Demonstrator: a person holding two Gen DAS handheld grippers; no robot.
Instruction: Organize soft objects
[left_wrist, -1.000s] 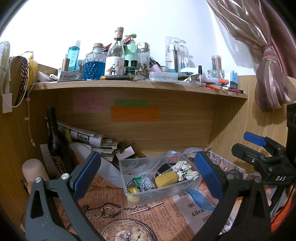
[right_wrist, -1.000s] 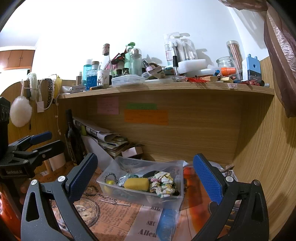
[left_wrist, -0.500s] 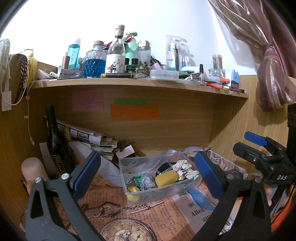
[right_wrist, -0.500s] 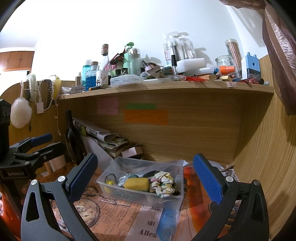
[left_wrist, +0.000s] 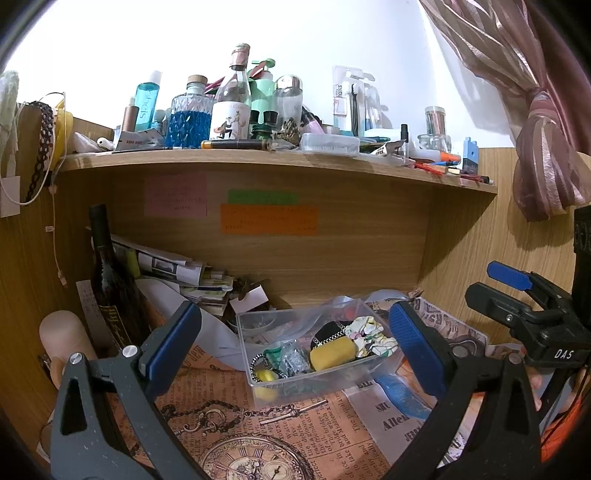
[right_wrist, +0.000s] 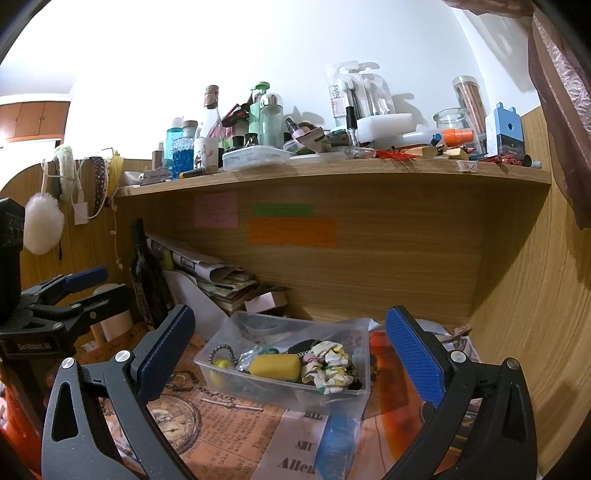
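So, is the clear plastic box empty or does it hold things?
It holds things: the clear plastic box contains a yellow sponge and a floral scrunchie, among other small items.

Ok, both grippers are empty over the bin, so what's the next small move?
Probably lower the right gripper toward the yellow foam sponge in the clear plastic bin: it lies on top, uncovered, roughly between the open jaws. The left gripper is open too.
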